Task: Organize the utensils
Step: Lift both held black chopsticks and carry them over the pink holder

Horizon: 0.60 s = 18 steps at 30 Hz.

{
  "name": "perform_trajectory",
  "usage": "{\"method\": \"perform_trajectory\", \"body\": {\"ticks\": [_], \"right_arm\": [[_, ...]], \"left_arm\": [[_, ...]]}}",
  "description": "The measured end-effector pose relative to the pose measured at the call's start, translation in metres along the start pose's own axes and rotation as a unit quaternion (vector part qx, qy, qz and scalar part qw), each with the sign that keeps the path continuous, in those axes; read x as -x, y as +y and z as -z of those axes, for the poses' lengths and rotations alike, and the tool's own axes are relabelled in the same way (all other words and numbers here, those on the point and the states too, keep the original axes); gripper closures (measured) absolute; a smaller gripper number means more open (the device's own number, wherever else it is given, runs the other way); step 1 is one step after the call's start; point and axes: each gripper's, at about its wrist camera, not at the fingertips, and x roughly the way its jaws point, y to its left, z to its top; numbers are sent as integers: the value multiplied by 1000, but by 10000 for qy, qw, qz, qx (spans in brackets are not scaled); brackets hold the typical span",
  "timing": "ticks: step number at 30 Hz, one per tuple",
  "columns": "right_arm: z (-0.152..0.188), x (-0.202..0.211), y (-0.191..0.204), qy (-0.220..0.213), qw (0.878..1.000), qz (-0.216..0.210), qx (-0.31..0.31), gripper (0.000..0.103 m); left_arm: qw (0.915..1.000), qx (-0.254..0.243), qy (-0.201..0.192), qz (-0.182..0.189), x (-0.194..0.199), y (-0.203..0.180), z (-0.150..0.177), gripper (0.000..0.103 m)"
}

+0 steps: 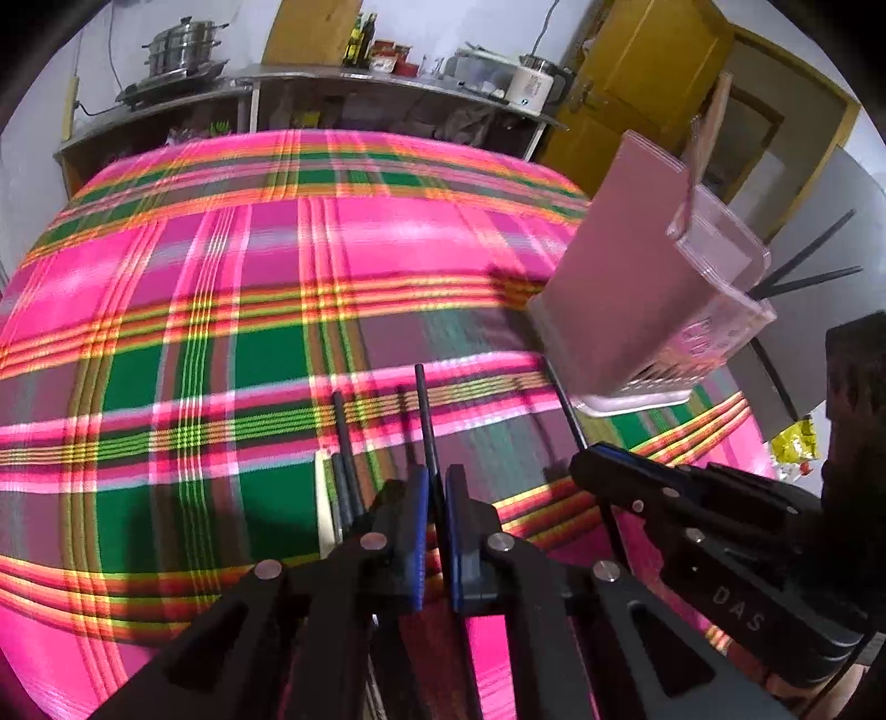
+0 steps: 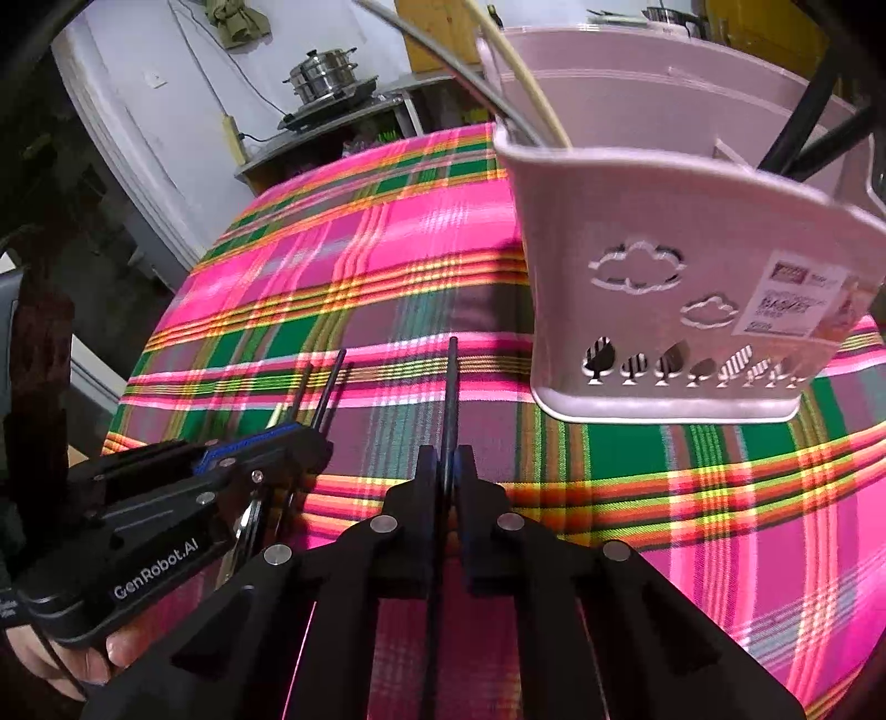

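My left gripper (image 1: 437, 482) is shut on a thin black chopstick (image 1: 423, 421) that points away over the plaid tablecloth (image 1: 221, 310). Beside it on the cloth lie a few more dark chopsticks (image 1: 344, 443) and a pale one (image 1: 324, 498). My right gripper (image 2: 447, 459) is shut on another black chopstick (image 2: 453, 399), just right of the left gripper (image 2: 299, 437). A pink utensil basket (image 2: 664, 277) stands upright ahead and to the right, holding a pale stick (image 2: 531, 88) and black chopsticks (image 2: 808, 94). In the left wrist view the basket (image 1: 637, 266) is at the right.
A shelf unit (image 1: 310, 94) with a steel pot (image 1: 183, 44) stands beyond the table's far edge, and a yellow door (image 1: 653, 72) is at the back right. A yellow packet (image 1: 797, 443) lies past the table's right edge. A hand (image 2: 72, 664) holds the left gripper.
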Motion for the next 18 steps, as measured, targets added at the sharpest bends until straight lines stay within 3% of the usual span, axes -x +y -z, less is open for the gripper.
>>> {"method": "perform_trajectory", "body": {"ticks": [18], "right_arm": [[-12,112,23,-1049,9936,21,427,98]], "left_arm": [[9951,-362,-889,236,103,-34,-22,98]]}}
